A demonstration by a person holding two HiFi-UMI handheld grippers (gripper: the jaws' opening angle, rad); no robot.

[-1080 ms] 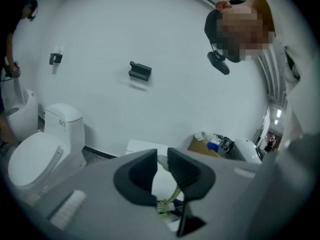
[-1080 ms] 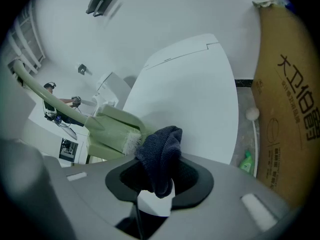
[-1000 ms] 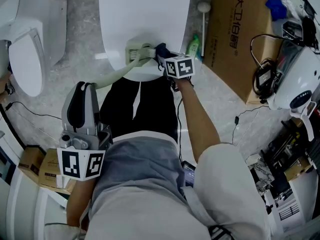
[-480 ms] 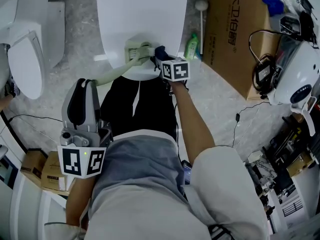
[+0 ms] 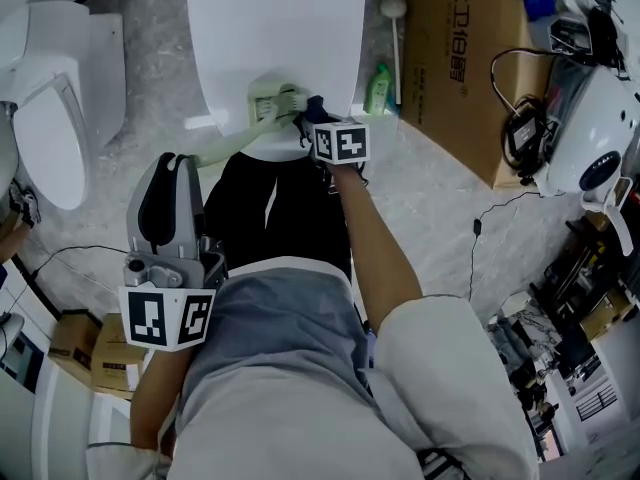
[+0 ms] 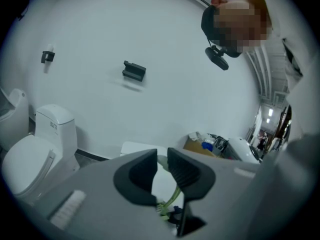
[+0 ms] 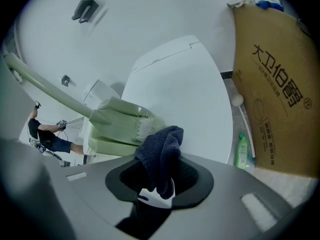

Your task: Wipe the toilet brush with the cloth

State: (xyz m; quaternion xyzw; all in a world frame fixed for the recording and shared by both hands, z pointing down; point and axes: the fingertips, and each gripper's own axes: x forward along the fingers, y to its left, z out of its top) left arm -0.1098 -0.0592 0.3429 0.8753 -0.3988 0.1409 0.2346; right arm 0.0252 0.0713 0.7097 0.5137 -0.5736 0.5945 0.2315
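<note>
Left gripper [image 6: 160, 168]: closed on brush [image 7: 117, 119] handle | right gripper [image 7: 160, 176]: clamped on cloth [image 7: 161, 141], which touches the bristles at upper centre of head view, over the toilet lid [image 7: 190, 79] | risk: I hold the handle far from the head, so pressing may swing it; the bunched cloth may slip out.

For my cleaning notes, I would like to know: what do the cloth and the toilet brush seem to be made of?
The cloth looks like dark blue textile, matte, with ribbed texture and soft folds. The toilet brush is probably pale green plastic, smooth with a faint sheen; its bristles look like whitish synthetic fibre.
</note>
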